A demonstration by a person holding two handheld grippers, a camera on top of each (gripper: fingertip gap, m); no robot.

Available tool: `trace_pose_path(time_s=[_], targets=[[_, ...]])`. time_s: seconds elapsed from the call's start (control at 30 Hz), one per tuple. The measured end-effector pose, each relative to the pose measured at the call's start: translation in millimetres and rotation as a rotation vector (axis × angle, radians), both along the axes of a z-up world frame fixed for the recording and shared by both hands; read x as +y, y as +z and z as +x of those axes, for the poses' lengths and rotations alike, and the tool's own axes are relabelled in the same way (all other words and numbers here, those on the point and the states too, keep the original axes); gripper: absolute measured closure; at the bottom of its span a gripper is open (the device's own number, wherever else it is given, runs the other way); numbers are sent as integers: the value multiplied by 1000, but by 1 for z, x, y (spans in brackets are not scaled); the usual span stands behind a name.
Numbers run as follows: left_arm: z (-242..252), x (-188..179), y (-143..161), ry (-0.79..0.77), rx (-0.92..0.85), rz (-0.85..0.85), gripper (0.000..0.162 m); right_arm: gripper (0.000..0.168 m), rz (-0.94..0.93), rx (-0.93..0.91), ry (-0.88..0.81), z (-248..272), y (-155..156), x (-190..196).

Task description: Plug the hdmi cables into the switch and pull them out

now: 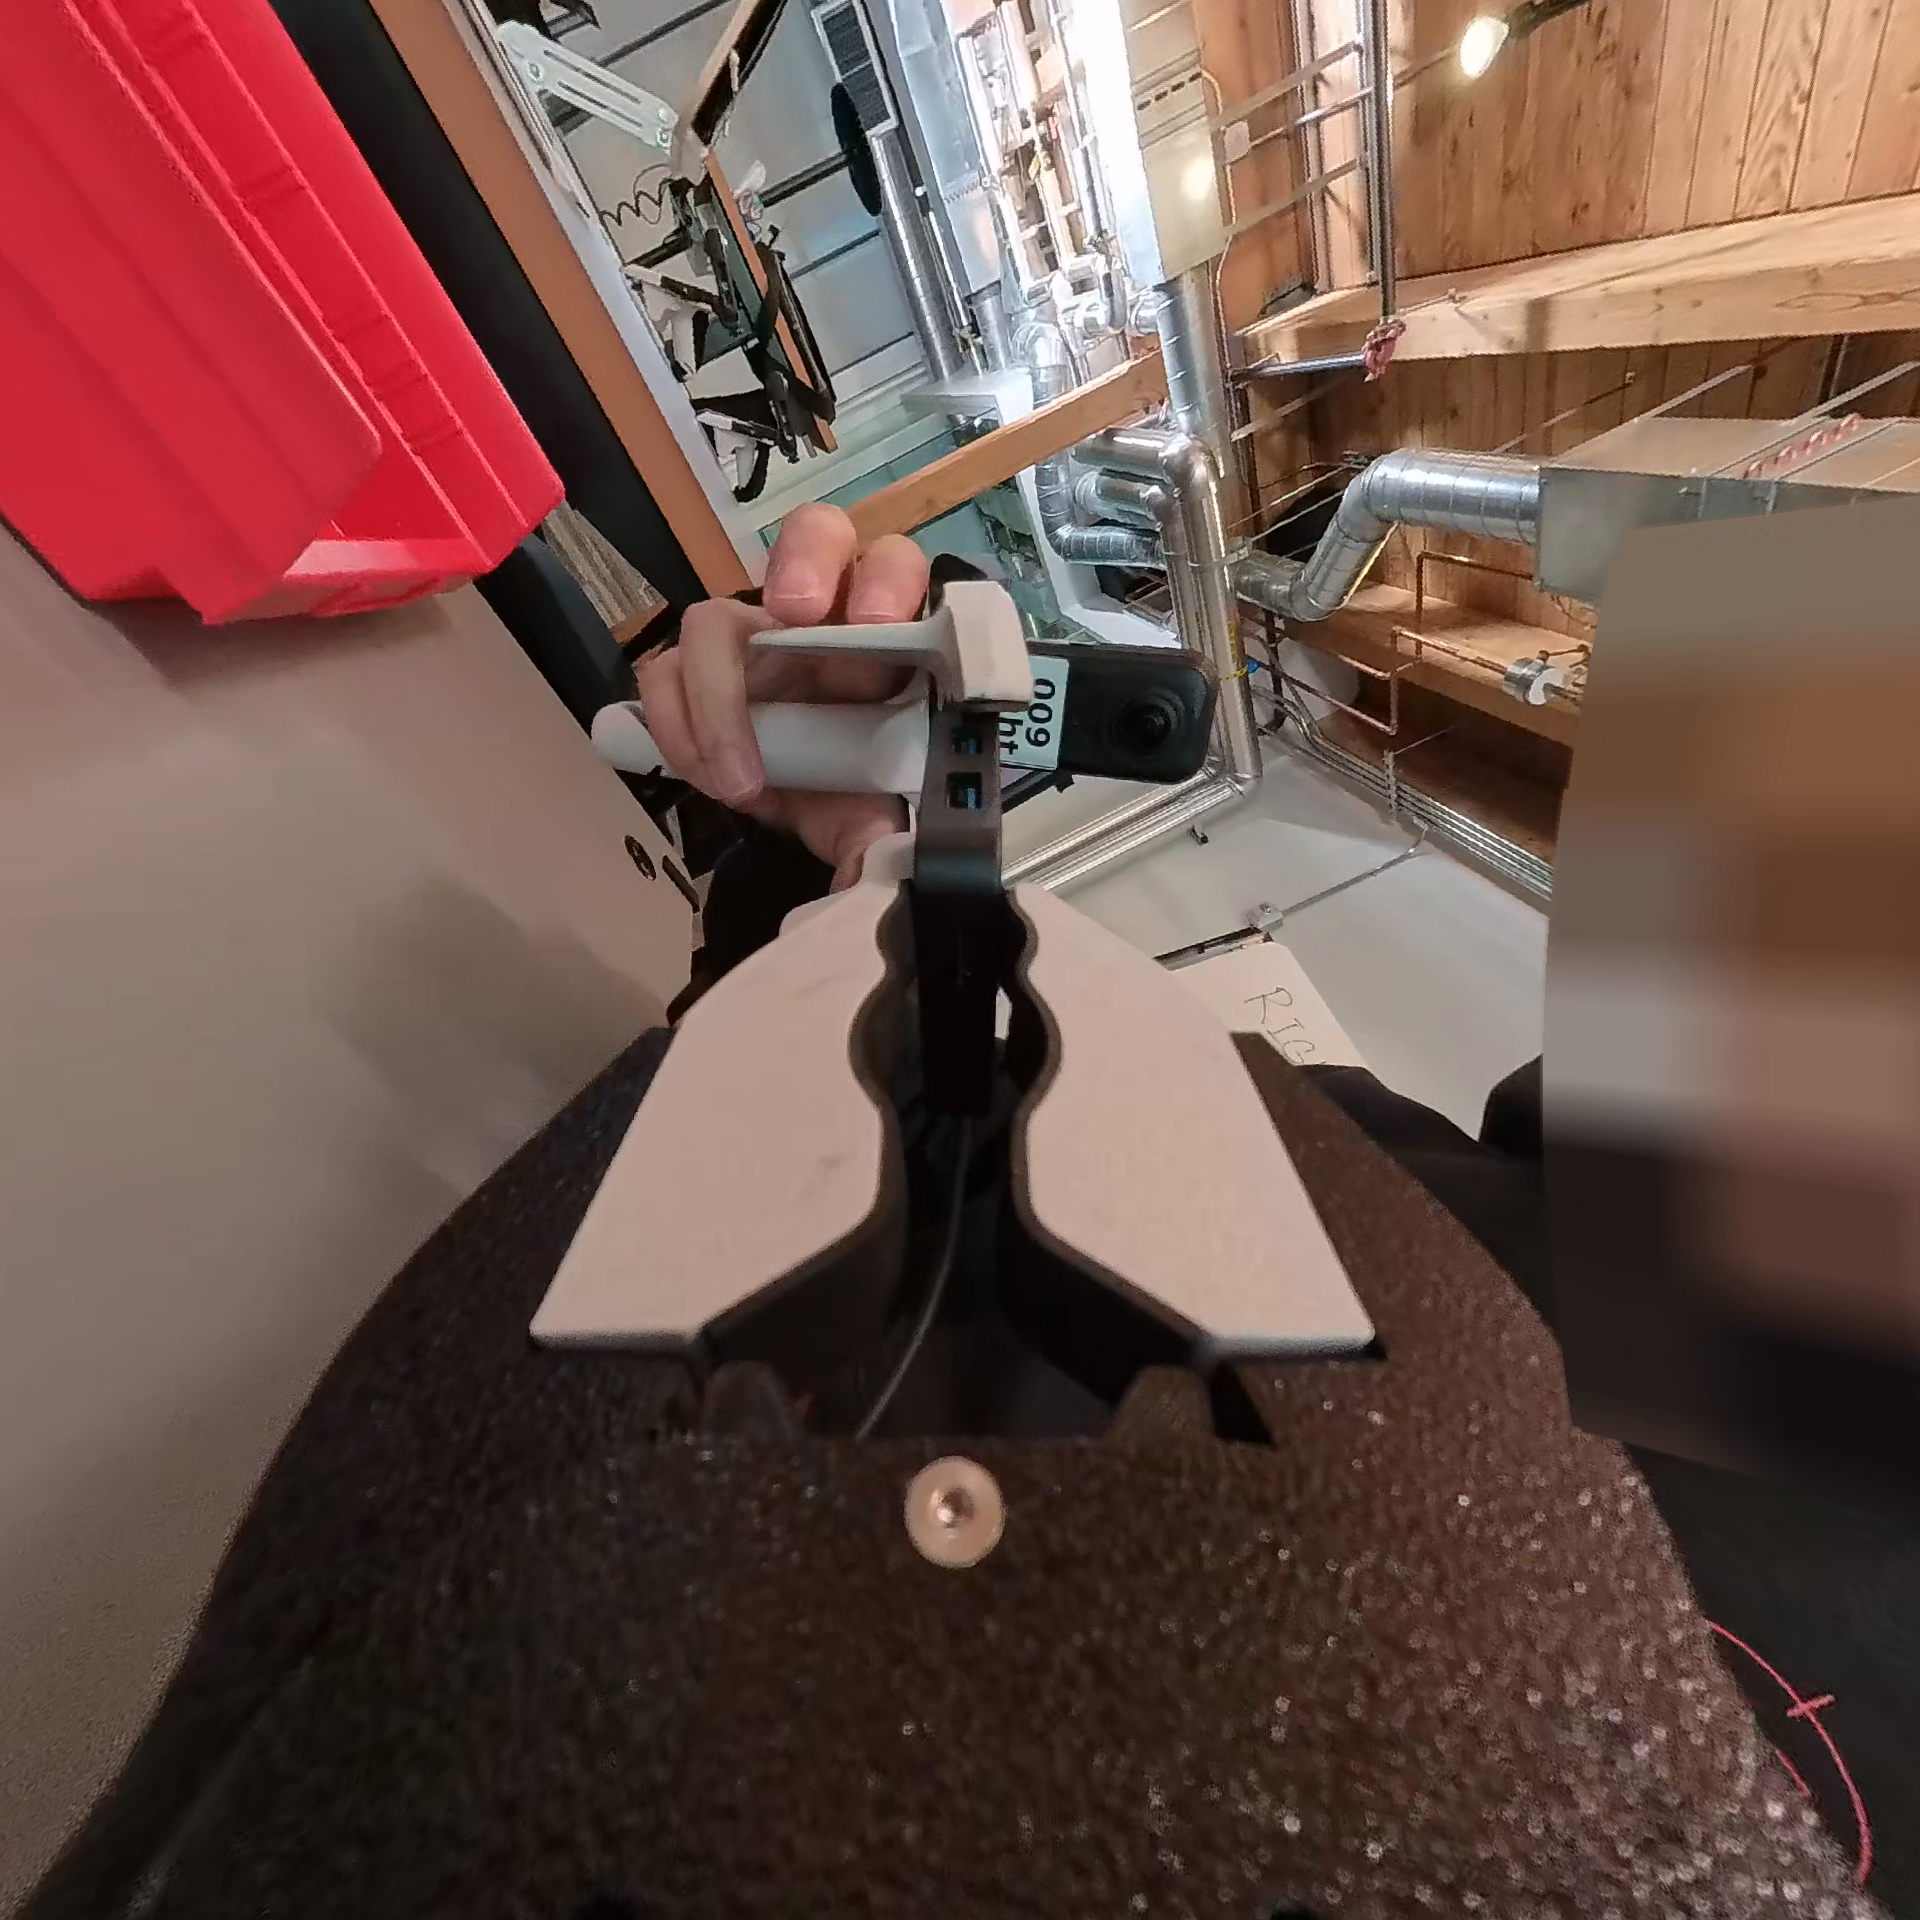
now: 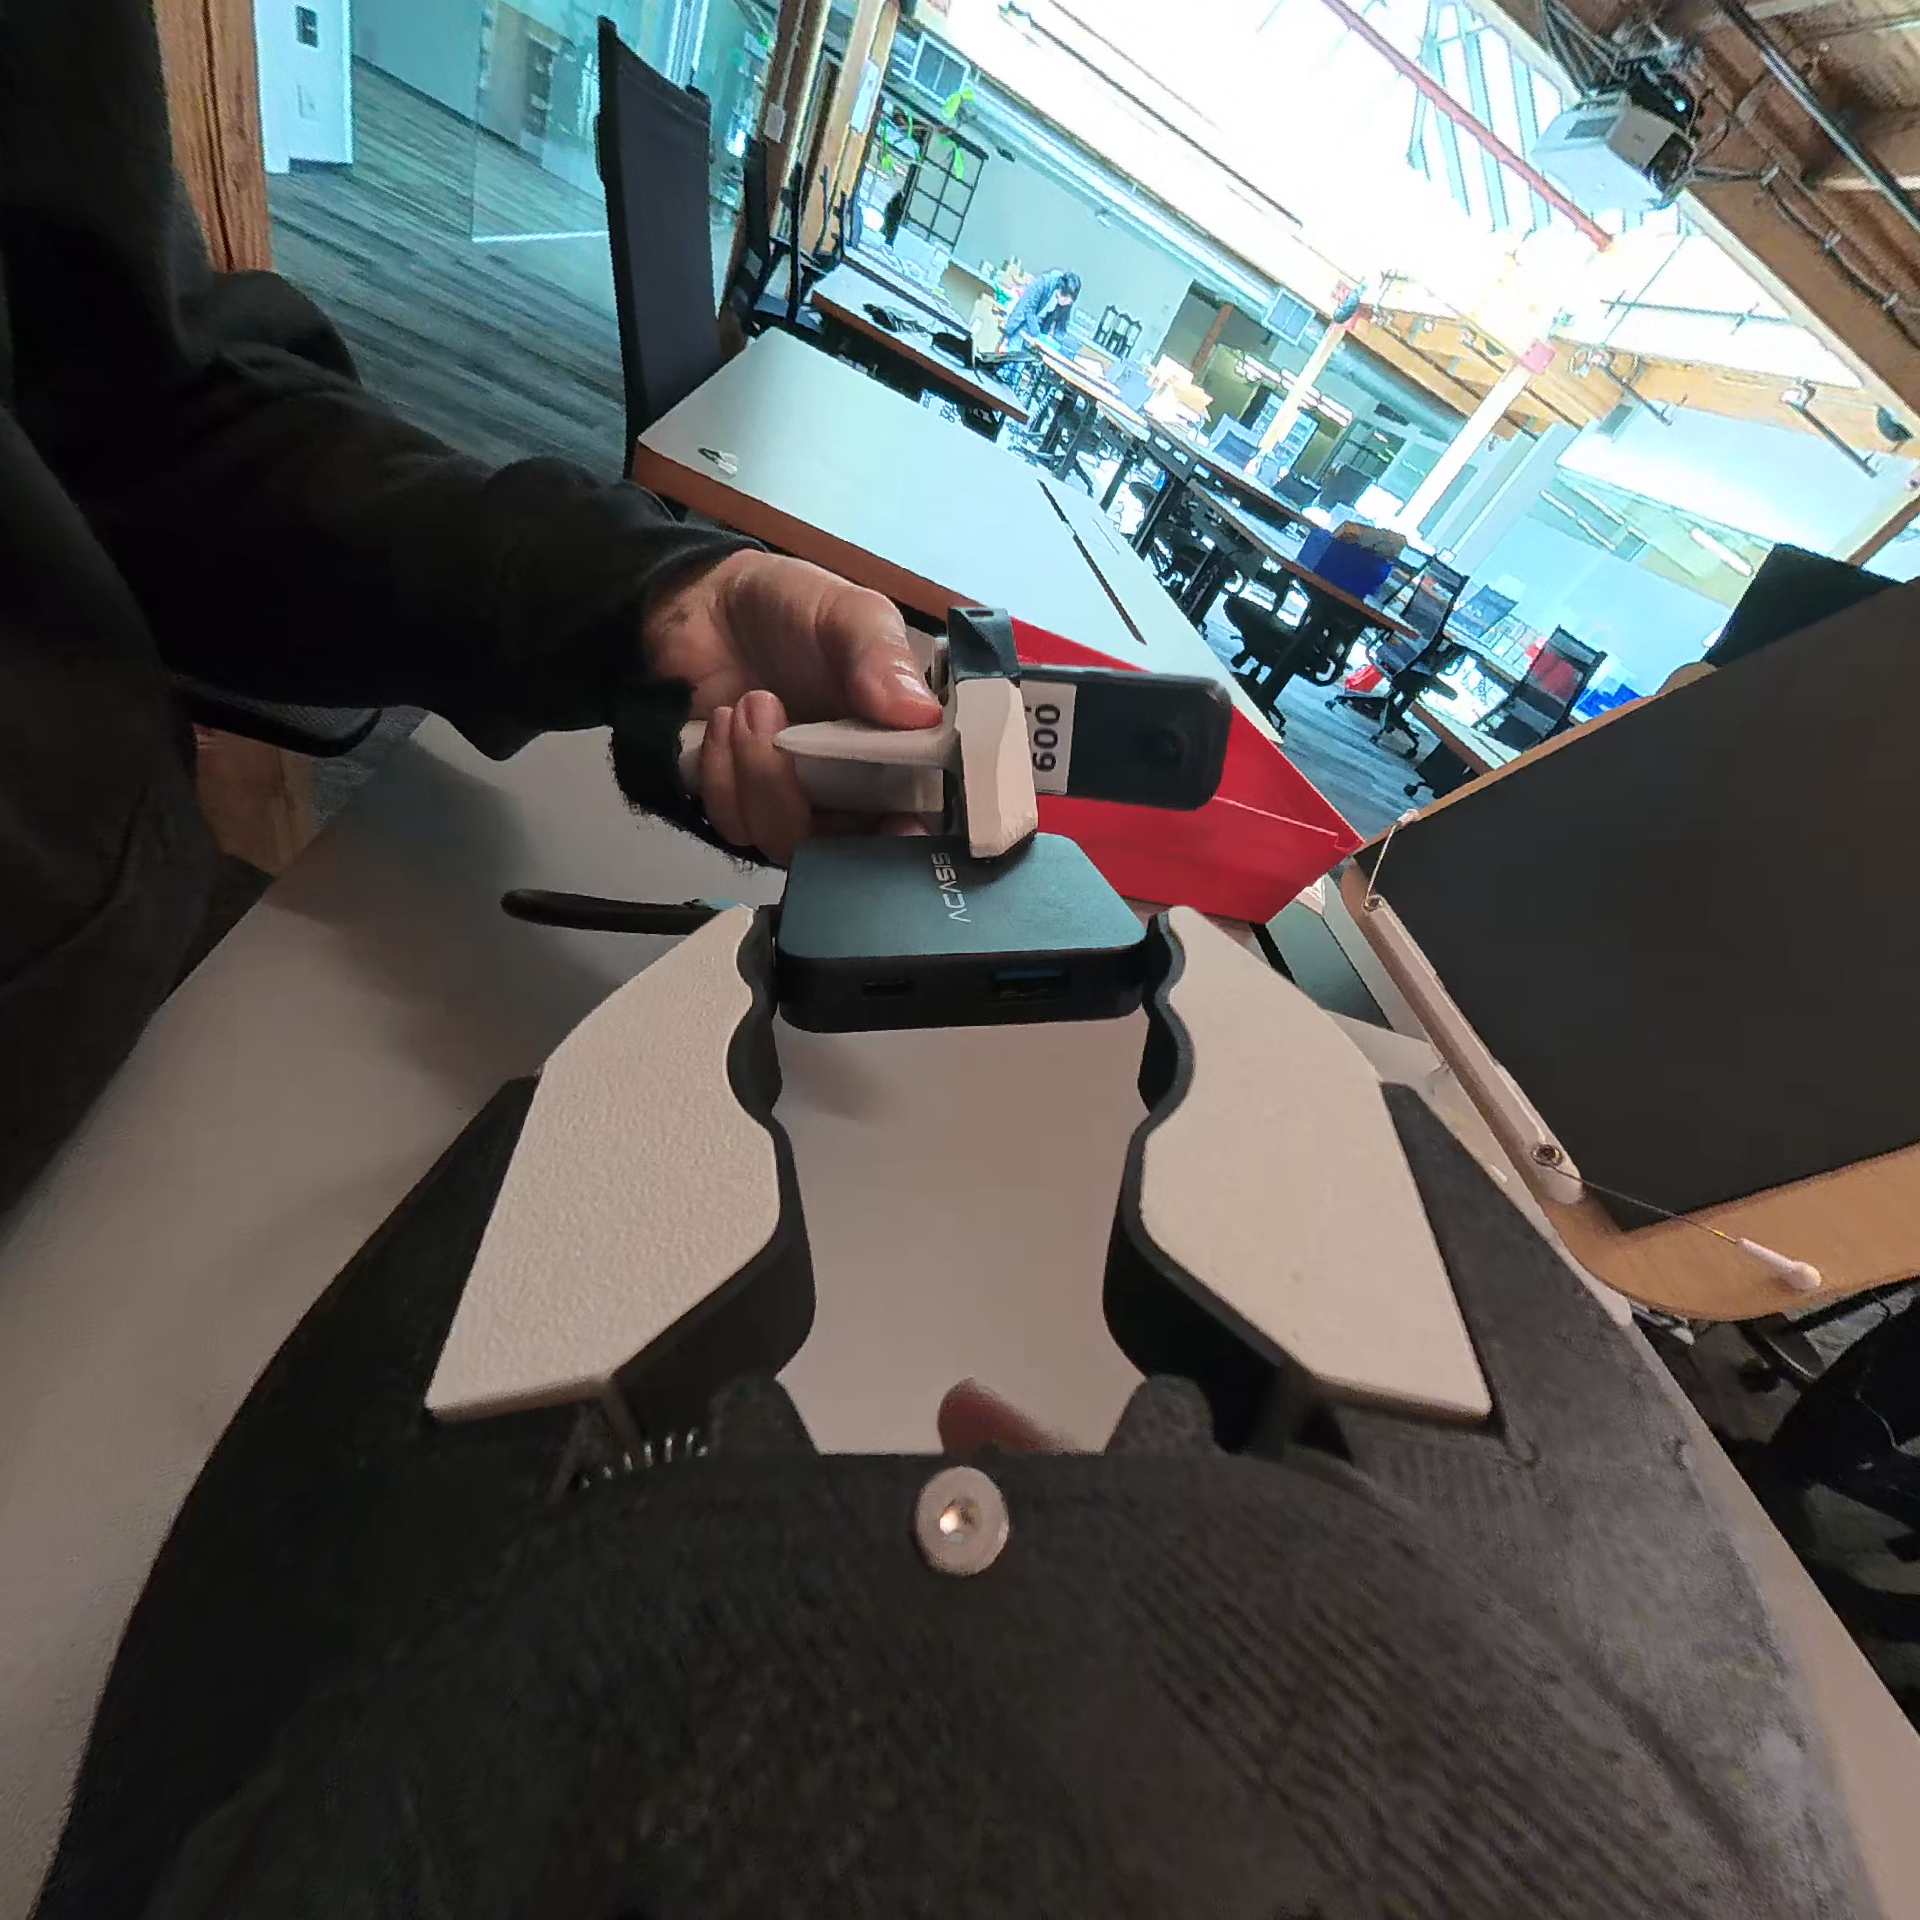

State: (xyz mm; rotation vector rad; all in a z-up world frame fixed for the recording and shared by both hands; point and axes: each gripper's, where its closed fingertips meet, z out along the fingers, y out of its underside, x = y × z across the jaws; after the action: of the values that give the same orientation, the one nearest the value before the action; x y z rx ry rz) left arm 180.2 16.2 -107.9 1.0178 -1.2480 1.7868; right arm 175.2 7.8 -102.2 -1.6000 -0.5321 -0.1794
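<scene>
Both tools: white textured fingers [image 2: 623, 1174] with wavy black inner edges, on a black foam-like base with one silver screw [image 2: 961, 1524]. Small spring [image 2: 649, 1449] at one finger root, probably a return spring. Operator wears black sleeve [image 2: 343, 582].

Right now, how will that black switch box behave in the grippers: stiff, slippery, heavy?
The switch looks like a rigid plastic box, unlikely to flex between the left gripper and right gripper. Its smooth shell and rounded corners might let it slip. Being thin and small, it is probably light.
</scene>
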Motion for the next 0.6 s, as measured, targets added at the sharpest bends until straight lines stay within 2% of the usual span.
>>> trace_pose_path(time_s=[0.1, 0.3, 0.6], targets=[[0, -1, -4, -7, 8, 18, 147, 99, -3, -10, 24, -1, -4, 0], [1, -1, -3, -6, 17, 35, 148, 99, -13, 93, 78, 0, -1, -1], [7, 4, -4, 20, 25, 88, 148, 99, 17, 134, 51, 6, -5, 3]])
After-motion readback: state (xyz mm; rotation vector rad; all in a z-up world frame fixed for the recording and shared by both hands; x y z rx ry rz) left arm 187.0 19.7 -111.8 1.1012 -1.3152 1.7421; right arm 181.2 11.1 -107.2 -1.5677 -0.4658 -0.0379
